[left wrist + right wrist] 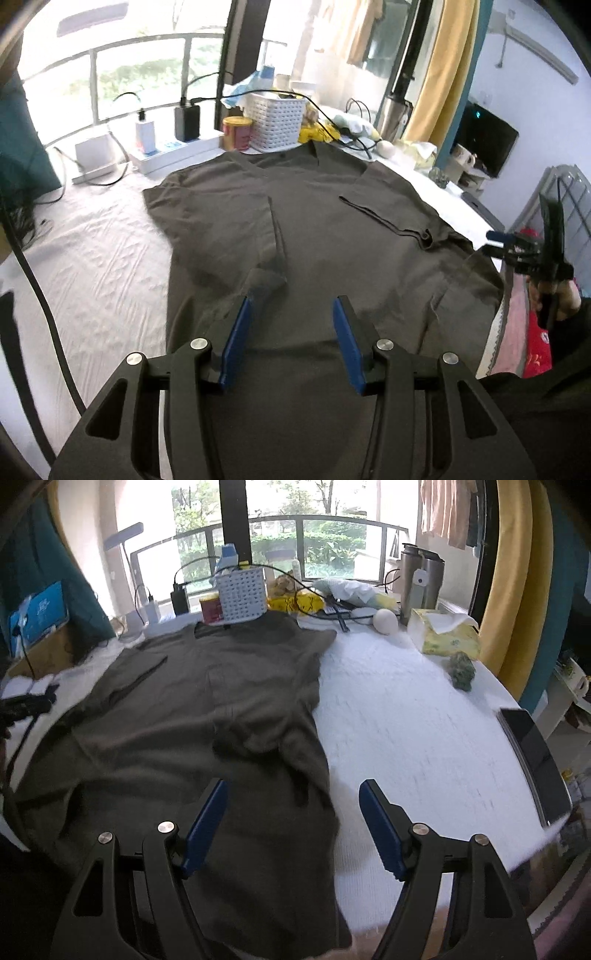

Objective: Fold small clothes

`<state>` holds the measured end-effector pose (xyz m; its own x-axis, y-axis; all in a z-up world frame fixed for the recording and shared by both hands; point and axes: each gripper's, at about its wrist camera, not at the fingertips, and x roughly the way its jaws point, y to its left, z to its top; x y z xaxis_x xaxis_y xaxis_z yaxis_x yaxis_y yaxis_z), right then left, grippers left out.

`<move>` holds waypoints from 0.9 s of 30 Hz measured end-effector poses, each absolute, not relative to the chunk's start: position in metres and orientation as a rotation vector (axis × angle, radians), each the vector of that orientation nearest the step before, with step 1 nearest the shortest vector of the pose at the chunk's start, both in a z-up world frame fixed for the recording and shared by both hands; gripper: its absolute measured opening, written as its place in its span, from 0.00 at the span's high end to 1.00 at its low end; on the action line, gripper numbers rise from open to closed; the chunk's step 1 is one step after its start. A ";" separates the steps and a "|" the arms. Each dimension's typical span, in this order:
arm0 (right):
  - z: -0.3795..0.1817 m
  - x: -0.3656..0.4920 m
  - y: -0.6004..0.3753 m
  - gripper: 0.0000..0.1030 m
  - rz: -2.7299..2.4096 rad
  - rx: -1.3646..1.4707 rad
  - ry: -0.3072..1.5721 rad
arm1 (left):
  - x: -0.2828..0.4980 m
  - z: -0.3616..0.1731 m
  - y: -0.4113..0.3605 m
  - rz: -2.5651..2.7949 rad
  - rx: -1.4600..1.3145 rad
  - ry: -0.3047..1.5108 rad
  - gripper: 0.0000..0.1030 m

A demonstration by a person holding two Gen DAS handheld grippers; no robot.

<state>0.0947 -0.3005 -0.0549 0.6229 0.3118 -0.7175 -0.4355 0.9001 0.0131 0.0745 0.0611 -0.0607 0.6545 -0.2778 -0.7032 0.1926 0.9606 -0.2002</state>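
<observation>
- A dark olive t-shirt (314, 229) lies spread flat on a table (103, 258) covered in white cloth, both sleeves folded inward.
- The left gripper (291, 306) hovers over the shirt's lower part, jaws apart, holding nothing.
- The right gripper (293, 788) hovers above the shirt's right edge, jaws apart and empty.
- A white basket (242, 596) sits at the collar.

The left tool (291, 308) is showing matte black skeletal linkage arms with triangular cut-outs, round silver pivot screws, and flat blue pads (236, 341) on its fingers. The right tool (293, 792) is wearing the same black frame, with ridged blue pads (380, 830).
</observation>
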 end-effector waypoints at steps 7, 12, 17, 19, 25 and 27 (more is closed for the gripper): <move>-0.077 0.083 -0.308 0.75 0.377 -0.209 0.829 | 0.024 -0.068 0.069 -0.222 -0.112 0.822 0.53; -0.073 0.071 -0.298 0.94 0.374 -0.275 0.782 | -0.014 -0.074 0.085 -0.172 -0.140 0.835 0.53; -0.045 0.062 -0.299 0.95 0.347 -0.280 0.687 | -0.043 -0.073 0.095 -0.171 -0.146 0.834 0.53; -0.033 0.060 -0.296 0.95 0.344 -0.284 0.652 | -0.053 -0.072 0.094 -0.192 -0.137 0.836 0.53; -0.019 0.063 -0.292 0.95 0.338 -0.276 0.624 | -0.081 -0.079 0.086 -0.218 -0.059 0.882 0.53; -0.021 0.064 -0.291 0.95 0.334 -0.275 0.629 | -0.093 -0.081 0.090 -0.195 -0.043 0.897 0.53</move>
<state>0.0641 -0.2908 -0.0214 0.7583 0.2203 -0.6136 -0.3850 0.9109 -0.1487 -0.0928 0.0903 -0.0809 0.6076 -0.1865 -0.7720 0.1508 0.9815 -0.1183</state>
